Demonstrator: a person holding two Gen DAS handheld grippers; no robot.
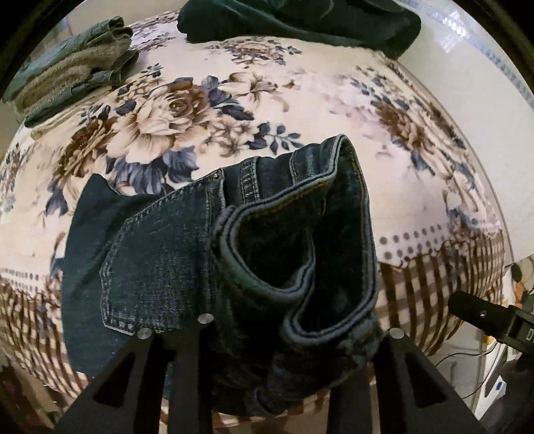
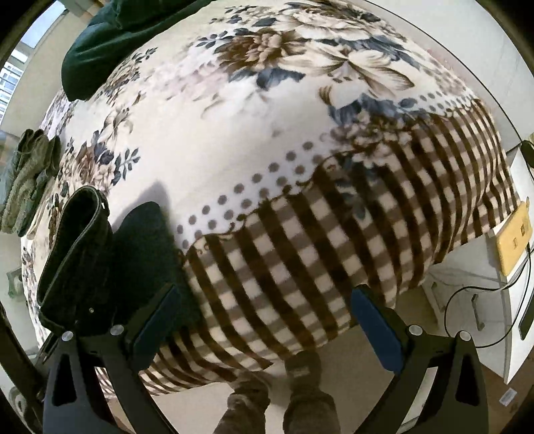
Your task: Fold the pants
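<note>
Fingers of left gripper point(image 1: 267, 337) clamp folded jeans point(image 1: 213, 253), waistband pointing far; right gripper point(image 2: 263, 330) wide open, empty, right of jeans. I judge left nearer.

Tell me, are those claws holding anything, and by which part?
The left claw appears to grip the jeans by the bunched waistband end, raised above the blanket. The right claw is open and empty.

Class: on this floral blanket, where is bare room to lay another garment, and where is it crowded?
Free: the white stretch of floral blanket between the dark blue denim jeans and the checked border. Crowded: the far edge, holding the olive-green folded garment and dark green folded cloth.
</note>
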